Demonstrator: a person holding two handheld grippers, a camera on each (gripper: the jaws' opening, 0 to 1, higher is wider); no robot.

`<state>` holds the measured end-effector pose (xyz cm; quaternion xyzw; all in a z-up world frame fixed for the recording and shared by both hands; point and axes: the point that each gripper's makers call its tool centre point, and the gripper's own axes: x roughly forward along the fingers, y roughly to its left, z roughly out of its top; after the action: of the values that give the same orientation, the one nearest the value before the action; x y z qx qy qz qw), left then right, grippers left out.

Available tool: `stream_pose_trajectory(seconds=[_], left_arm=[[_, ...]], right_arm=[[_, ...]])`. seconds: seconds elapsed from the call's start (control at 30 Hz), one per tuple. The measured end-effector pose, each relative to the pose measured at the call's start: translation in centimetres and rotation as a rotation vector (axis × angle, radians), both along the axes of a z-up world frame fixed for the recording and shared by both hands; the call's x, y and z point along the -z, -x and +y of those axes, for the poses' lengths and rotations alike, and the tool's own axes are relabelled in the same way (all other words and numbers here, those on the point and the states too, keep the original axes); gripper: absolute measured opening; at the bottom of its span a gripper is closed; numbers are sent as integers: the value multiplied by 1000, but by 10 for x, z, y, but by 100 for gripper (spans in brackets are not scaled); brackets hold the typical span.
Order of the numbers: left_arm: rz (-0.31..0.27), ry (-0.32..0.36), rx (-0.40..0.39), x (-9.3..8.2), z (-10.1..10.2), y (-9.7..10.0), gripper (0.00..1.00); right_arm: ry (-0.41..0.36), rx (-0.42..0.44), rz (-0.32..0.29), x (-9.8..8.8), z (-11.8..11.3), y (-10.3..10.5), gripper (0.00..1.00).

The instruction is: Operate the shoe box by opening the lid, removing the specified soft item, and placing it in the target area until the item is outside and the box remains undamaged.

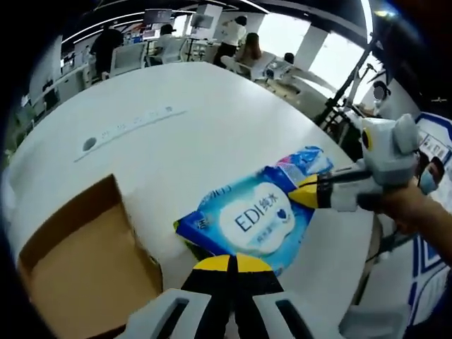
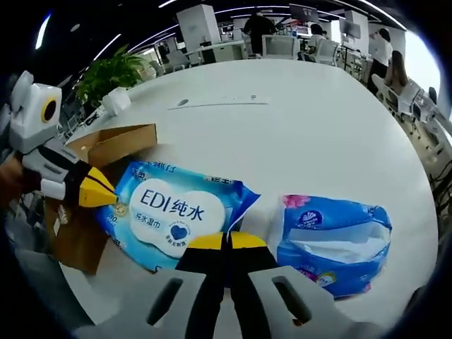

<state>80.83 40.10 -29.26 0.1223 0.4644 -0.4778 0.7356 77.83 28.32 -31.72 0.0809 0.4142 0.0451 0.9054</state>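
Note:
A blue wet-wipes pack point(image 1: 247, 219) point(image 2: 166, 212) with a white "EDI" label is held between both grippers, just right of the open brown cardboard box point(image 1: 78, 261) point(image 2: 113, 145). My left gripper point(image 1: 231, 263) is shut on the pack's near edge; in the right gripper view it point(image 2: 95, 189) pinches the pack's left end. My right gripper point(image 2: 226, 241) is shut on the pack's opposite edge, and comes in from the right in the left gripper view point(image 1: 311, 194). The box's inside looks bare where it shows.
A blue soft tissue pack point(image 2: 332, 244) point(image 1: 307, 159) lies on the white round table point(image 1: 212, 106) beyond the wipes. A white strip point(image 1: 131, 127) point(image 2: 219, 104) lies farther out. Chairs, desks and people stand past the table's far edge. A potted plant point(image 2: 116, 74) stands behind the box.

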Motion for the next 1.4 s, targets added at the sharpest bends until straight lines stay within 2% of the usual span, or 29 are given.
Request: stream_pose_trajectory(seconds=[0.13, 0.5, 0.7, 0.83, 0.93, 1.0, 1.03, 1.4], left_arm=[[-11, -16, 10, 3, 0, -1, 0], [-59, -51, 49, 10, 2, -4, 0], [-125, -62, 73, 12, 4, -7, 0], [-133, -63, 77, 10, 6, -8, 1], [-165, -68, 91, 8, 9, -9, 1], [-162, -59, 92, 6, 10, -8, 0], [-132, -3, 80, 1, 3, -3, 0], [-155, 38, 94, -16, 0, 3, 2]], right_arm=[[-4, 1, 1, 6, -3, -5, 0], [10, -5, -22, 8, -5, -9, 0], [18, -9, -24, 10, -7, -10, 0], [28, -17, -26, 10, -7, -9, 0], [33, -20, -29, 8, -7, -10, 1], [37, -20, -30, 6, -6, -8, 1], [36, -18, -33, 6, -6, -8, 1], [78, 5, -58, -4, -17, -3, 2]])
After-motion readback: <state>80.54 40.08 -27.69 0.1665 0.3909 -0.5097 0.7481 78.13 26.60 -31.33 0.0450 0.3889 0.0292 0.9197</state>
